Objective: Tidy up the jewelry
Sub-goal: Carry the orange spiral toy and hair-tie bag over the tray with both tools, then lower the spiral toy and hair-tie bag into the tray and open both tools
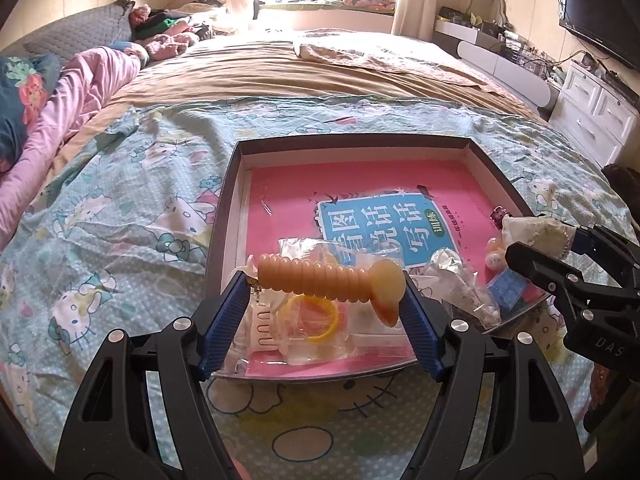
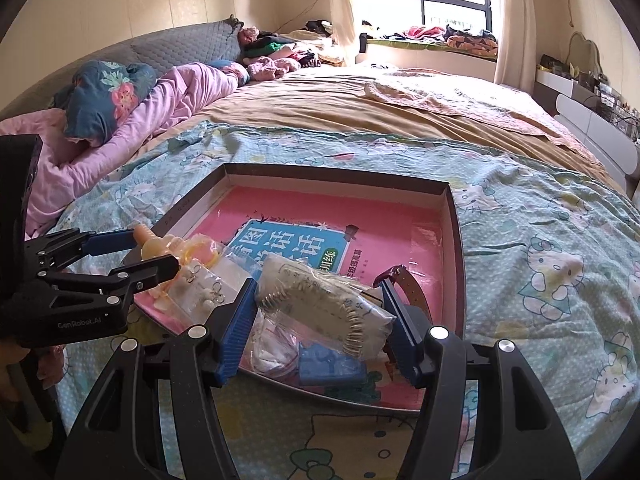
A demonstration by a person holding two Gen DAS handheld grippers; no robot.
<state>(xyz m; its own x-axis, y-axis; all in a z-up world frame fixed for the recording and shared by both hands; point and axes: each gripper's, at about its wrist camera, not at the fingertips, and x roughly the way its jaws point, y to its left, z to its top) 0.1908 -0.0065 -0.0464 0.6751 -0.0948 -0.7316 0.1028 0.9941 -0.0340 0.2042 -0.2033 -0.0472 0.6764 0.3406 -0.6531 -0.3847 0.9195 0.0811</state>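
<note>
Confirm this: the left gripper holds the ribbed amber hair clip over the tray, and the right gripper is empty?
Not quite. The right gripper is not empty: in the right wrist view its jaws clamp a clear bag with a beaded piece. The left gripper does hold the ribbed amber hair clip over the tray.

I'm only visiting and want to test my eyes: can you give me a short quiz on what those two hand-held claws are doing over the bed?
1. True or false: the left gripper is empty.
2. What does the right gripper hold? A) a watch B) a clear bag with a beaded piece C) a book
3. What lies flat inside the tray?

Key:
1. False; it clamps an orange ribbed piece.
2. B.
3. A pink book, under small bags of jewelry.
</note>
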